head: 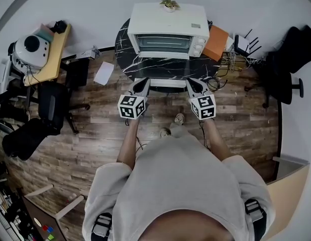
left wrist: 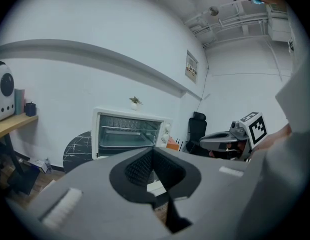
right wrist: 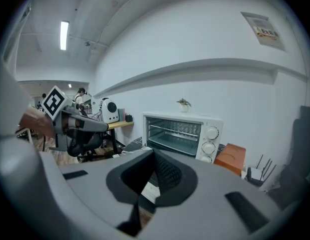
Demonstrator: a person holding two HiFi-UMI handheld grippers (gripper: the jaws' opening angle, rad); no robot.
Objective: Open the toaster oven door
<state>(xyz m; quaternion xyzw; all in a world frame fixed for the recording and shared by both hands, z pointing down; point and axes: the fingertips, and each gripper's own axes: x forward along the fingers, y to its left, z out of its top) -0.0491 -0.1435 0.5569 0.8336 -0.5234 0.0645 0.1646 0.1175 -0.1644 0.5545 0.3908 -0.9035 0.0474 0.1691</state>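
Both arms reach forward side by side. The left gripper (head: 143,81) and right gripper (head: 191,81) hover before the toaster oven (head: 168,24), fingers (head: 139,87) closed, empty.

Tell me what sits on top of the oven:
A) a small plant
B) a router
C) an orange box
A: a small plant stands on the oven, near the back edge of its white top.

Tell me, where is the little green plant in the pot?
In the head view, the small green potted plant sits at top centre, on the roof of the white metal toaster oven, close to the white wall.
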